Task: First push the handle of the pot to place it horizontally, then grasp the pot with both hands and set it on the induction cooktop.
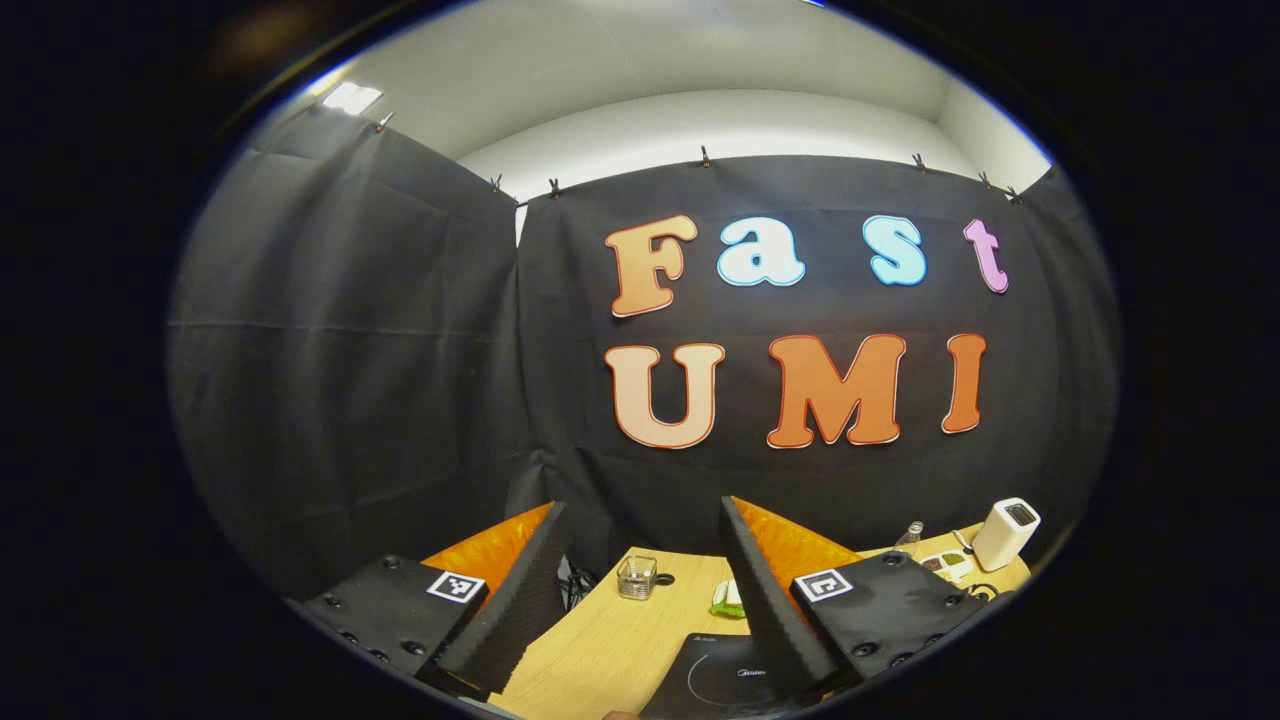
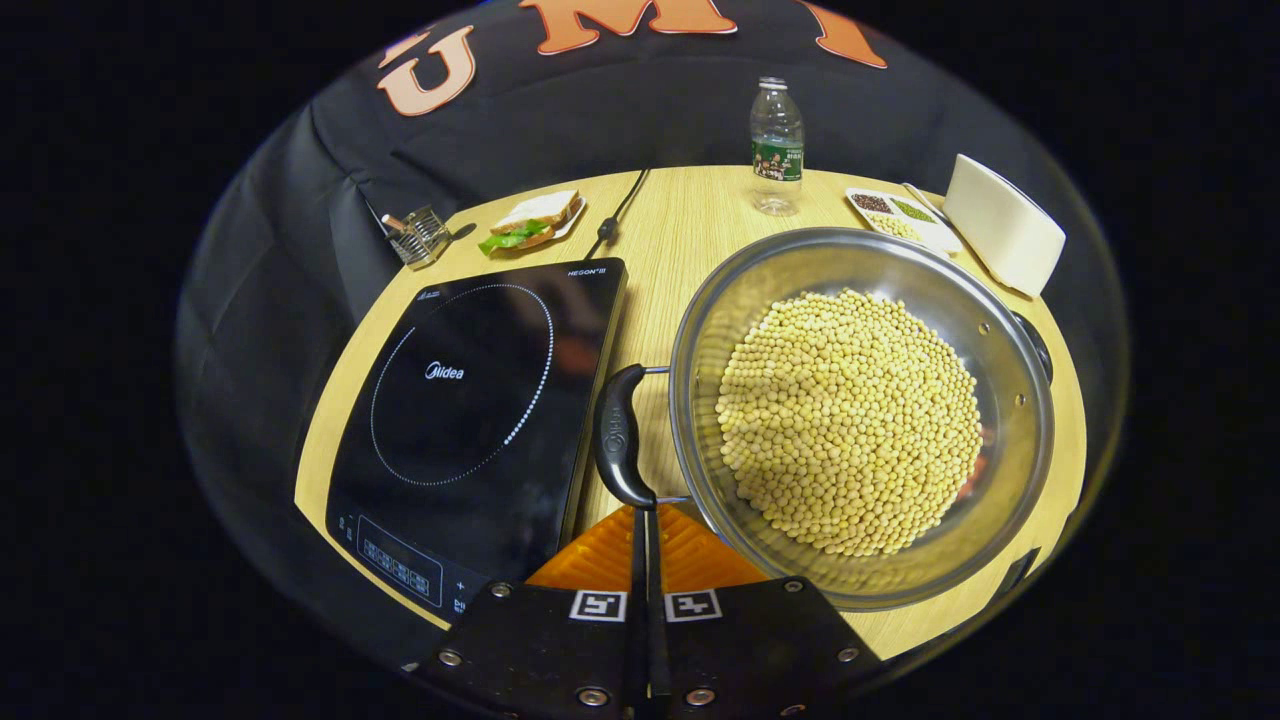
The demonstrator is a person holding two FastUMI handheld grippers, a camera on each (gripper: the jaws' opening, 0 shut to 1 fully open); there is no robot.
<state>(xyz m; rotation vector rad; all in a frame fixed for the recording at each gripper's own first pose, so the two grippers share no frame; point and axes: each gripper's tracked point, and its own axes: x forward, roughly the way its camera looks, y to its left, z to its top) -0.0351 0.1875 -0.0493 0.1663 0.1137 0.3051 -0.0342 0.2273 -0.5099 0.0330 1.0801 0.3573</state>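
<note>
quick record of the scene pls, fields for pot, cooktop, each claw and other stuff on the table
pot: steel pot full of pale beans, on the table right of the cooktop
handle: black handle on the pot's side facing the cooktop
cooktop: black induction cooktop, nothing on it
left claw: open, raised above the table
right claw: shut, just near the handle
other: bottle, sandwich, white box
</note>
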